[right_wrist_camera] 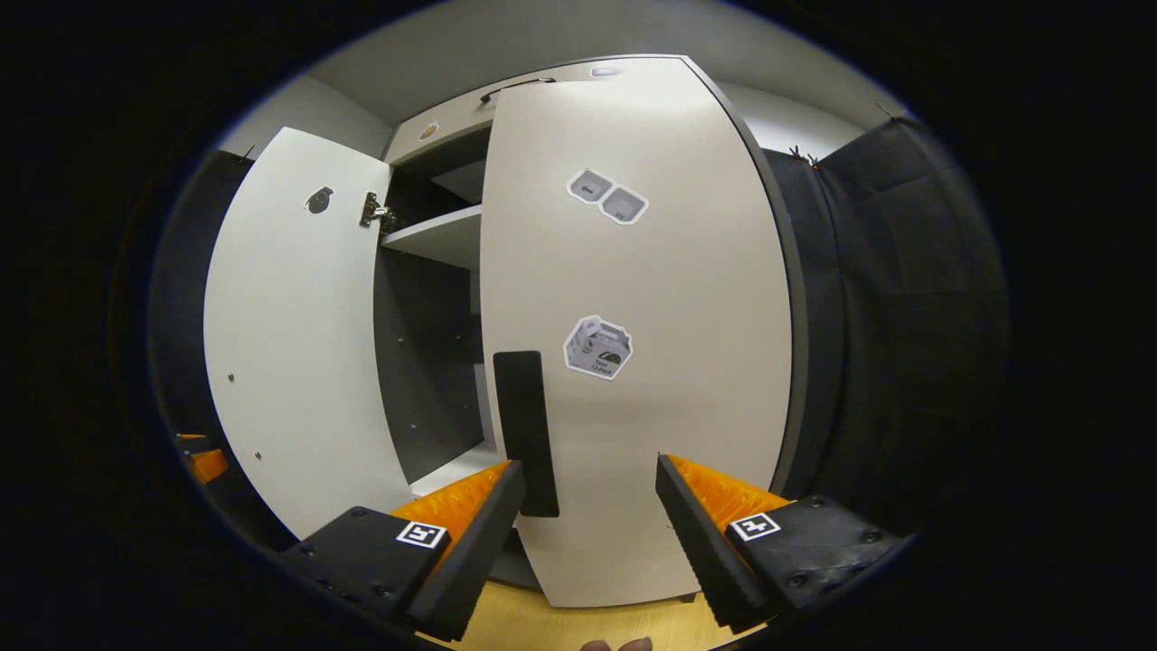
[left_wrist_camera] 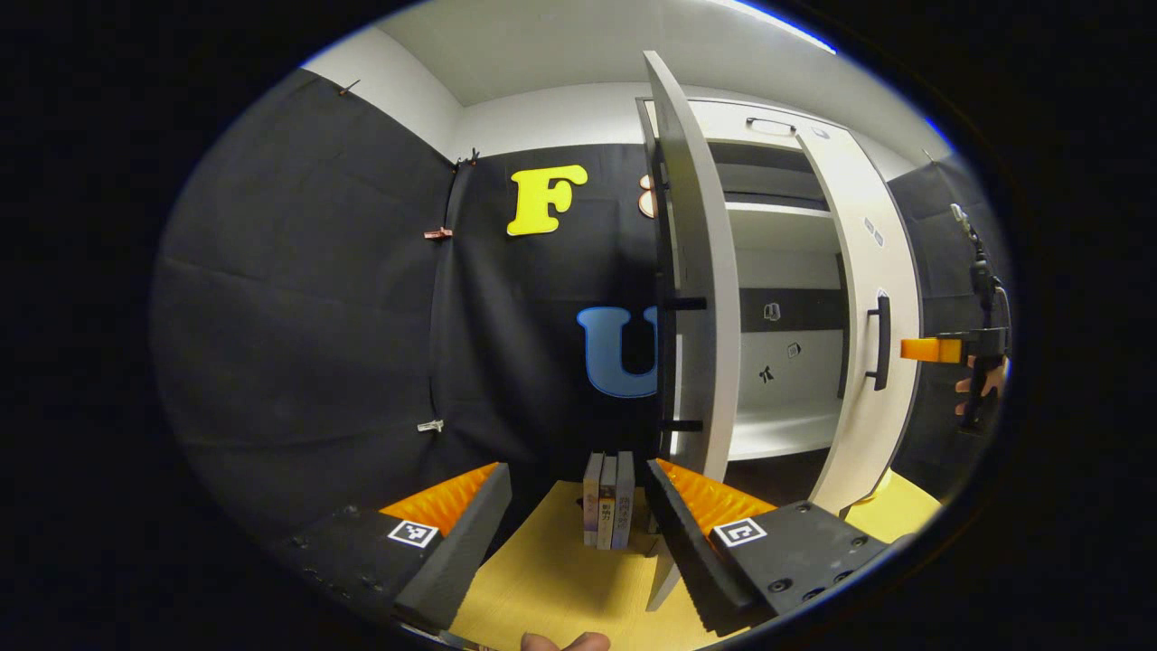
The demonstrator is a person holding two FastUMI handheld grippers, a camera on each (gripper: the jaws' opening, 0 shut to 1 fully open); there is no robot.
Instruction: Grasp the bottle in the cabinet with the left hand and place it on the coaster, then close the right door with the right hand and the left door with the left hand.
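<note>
My left gripper (left_wrist_camera: 578,529) is open with nothing between its fingers, low over the yellow table (left_wrist_camera: 551,588). The white cabinet's left door (left_wrist_camera: 700,298) stands wide open, edge-on, just beyond my right finger. The right door (left_wrist_camera: 863,271) is swung most of the way to, and bare shelves (left_wrist_camera: 782,425) show in the gap. My right gripper (left_wrist_camera: 931,350), held by a hand, points at that door's outer face beside its black handle (left_wrist_camera: 881,342). In the right gripper view my right gripper (right_wrist_camera: 587,506) is open close before the right door (right_wrist_camera: 651,289), whose handle (right_wrist_camera: 526,434) sits by my left finger.
Three books (left_wrist_camera: 607,511) stand upright on the table between my left fingers, in front of the cabinet. The open left door (right_wrist_camera: 289,362) juts out toward me, with the left gripper (right_wrist_camera: 203,461) low beside it. Black cloth walls close in both sides.
</note>
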